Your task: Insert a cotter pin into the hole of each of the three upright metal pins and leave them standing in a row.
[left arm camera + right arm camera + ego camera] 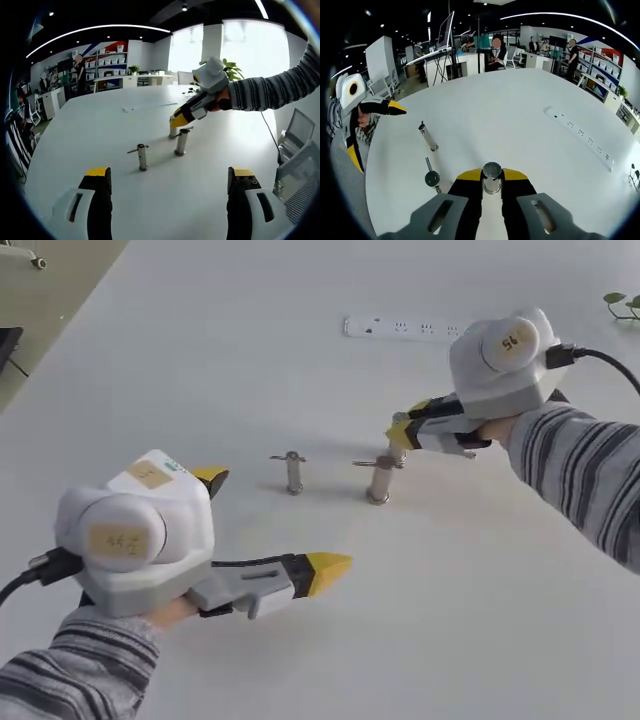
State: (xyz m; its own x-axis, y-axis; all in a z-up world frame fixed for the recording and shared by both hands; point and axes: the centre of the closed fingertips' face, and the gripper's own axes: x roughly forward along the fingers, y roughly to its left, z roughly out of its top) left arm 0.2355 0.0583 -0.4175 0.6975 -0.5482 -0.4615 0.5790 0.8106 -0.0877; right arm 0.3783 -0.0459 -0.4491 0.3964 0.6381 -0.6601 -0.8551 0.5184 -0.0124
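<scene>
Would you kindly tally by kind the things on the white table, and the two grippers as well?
Metal pins: 3
Cotter pins: 2, each through a pin
Power strip: 1
Grippers: 2, left gripper and right gripper
Total: 8

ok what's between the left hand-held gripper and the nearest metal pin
Nothing. In the left gripper view, only bare white table lies between the open left hand-held gripper and the nearest metal pin.
</scene>
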